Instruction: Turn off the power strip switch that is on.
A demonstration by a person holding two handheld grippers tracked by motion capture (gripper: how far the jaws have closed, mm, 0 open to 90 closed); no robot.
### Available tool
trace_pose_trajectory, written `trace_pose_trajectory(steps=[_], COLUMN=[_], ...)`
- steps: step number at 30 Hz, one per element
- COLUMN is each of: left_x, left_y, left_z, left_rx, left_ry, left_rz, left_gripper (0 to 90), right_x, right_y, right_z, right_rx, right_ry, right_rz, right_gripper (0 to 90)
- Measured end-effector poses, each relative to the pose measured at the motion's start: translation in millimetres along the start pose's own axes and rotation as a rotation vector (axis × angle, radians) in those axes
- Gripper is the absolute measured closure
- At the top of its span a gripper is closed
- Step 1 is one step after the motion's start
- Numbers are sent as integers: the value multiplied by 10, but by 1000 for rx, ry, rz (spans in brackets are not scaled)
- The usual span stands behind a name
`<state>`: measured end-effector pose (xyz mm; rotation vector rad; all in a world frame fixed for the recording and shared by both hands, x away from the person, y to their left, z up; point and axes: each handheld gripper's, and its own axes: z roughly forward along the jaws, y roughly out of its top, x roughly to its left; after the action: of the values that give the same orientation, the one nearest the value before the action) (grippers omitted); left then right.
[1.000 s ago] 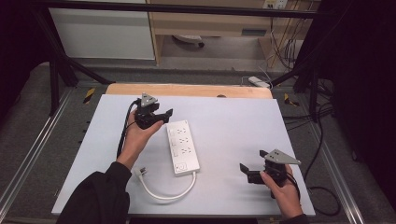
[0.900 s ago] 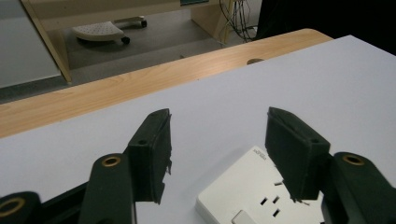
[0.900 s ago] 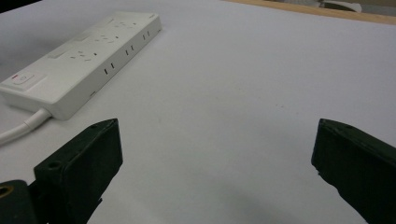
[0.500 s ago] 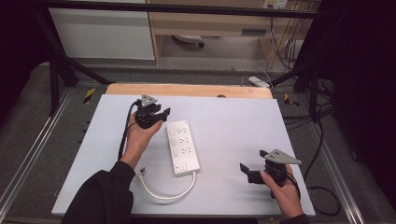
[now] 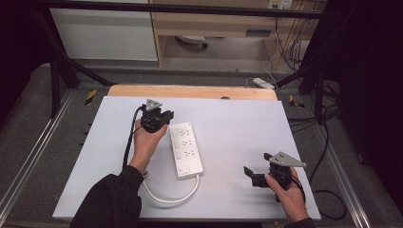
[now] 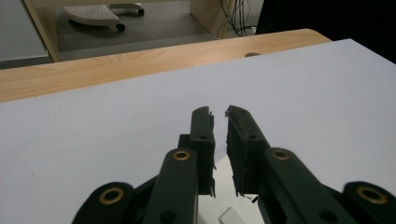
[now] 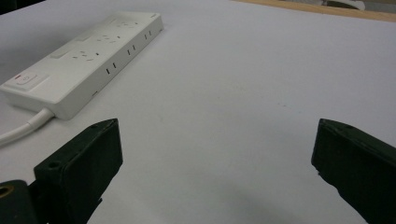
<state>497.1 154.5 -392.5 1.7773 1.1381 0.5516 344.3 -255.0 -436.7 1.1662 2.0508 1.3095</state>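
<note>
Beside the power strip [image 5: 186, 148], the left gripper [image 5: 157, 118] has just narrowed its jaws to a sliver, pinching nothing.

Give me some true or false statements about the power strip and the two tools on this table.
1. The power strip lies flat on the white table. True.
2. The right tool has its jaws spread wide. True.
3. The right tool grips the power strip's cable. False: it holds nothing and sits well apart from it.
4. The left tool has a plug between its jaws. False: they have just been closing, a narrow gap left, nothing between them.
</note>
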Motion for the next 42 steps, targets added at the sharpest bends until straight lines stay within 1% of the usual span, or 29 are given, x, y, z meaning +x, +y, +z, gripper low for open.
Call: trace_pose_trajectory(steps=[2,5,7,11,15,19,24,27,37,42], left_x=[1,-18,-34,-46,-41,-42,-30,-39,-59,-73], left_y=[-14,-32,-39,-49,-57,-69,-98,-107,-234,-267], left_z=[10,24,37,54,54,58,66,68,43,64], left_rx=[5,9,15,15,19,31,48,64,96,114], left_ry=[-5,-29,-40,-39,-31,-18,0,2,-2,-10], left_rz=[-3,-12,-3,5,12,29,25,42,35,38], left_gripper=[828,853,869,896,899,899,900,900,900,900], right_x=[2,3,5,4,1,4,2,3,5,11], right_y=[1,0,-1,0,0,0,1,1,2,2], right_z=[-3,3,5,-2,-1,1,-2,0,1,9], right_rx=[0,0,1,-1,1,1,-1,0,0,3], right_ry=[1,2,1,1,2,4,3,4,4,4], right_rz=[2,-1,-2,1,0,-2,3,1,1,2], right_gripper=[23,23,23,23,23,23,23,23,23,23])
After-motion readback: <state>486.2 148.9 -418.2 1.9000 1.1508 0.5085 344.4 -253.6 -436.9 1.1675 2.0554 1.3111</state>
